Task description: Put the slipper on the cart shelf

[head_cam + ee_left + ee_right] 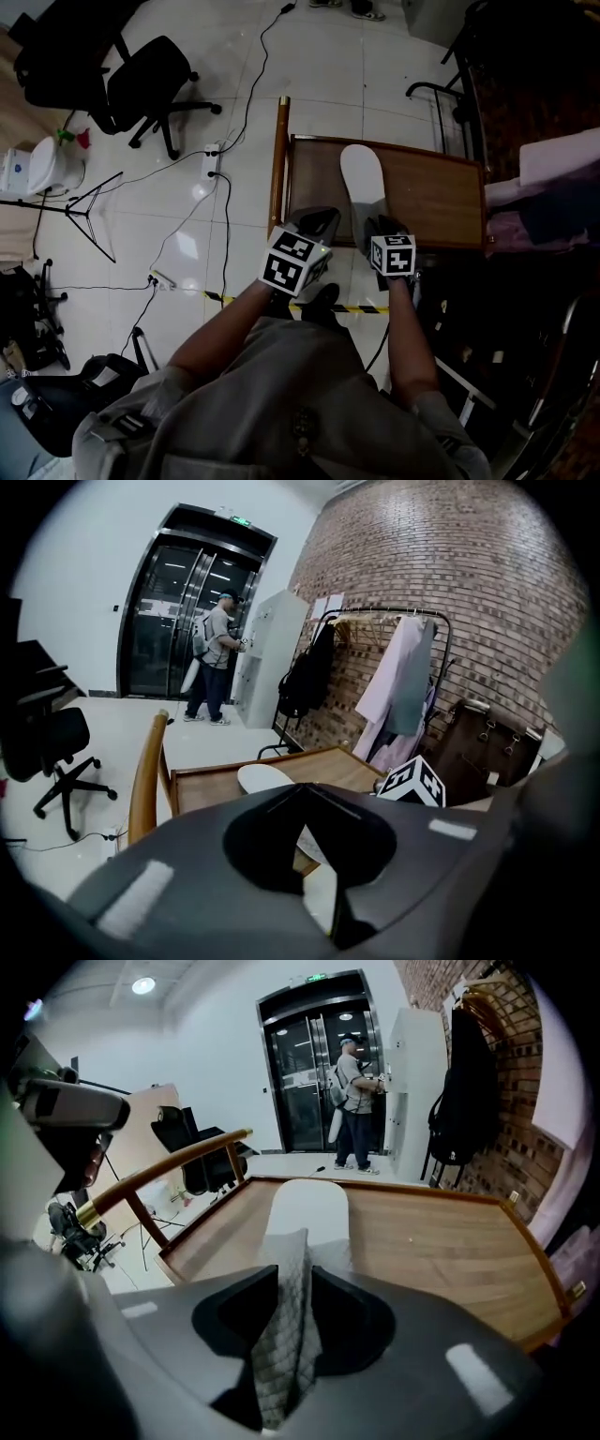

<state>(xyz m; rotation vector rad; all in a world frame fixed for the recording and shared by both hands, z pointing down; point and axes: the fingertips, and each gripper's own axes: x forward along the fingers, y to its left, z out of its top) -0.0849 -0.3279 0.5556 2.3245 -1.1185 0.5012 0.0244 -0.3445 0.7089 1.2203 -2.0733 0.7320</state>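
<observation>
A white slipper (pixel 361 183) lies lengthwise on the wooden cart shelf (pixel 436 197), toe pointing away from me. My right gripper (pixel 378 227) is at the slipper's near end. In the right gripper view the slipper's (pixel 309 1206) quilted upper stands pinched up between the jaws of the right gripper (pixel 286 1274), which stand apart with dark gaps beside the fabric. My left gripper (pixel 317 221) hovers just left of the slipper over the shelf's near edge. In its own view the left gripper's (pixel 302 787) tips meet with nothing in them, and the slipper (pixel 262 778) lies beyond.
A wooden handle rail (pixel 278 159) runs along the cart's left side. Office chairs (pixel 141 75), a tripod (pixel 89 202) and cables with a power strip (pixel 212 161) are on the tiled floor to the left. A clothes rack (pixel 394 667) stands by the brick wall, and a person (pixel 217 653) stands at the glass doors.
</observation>
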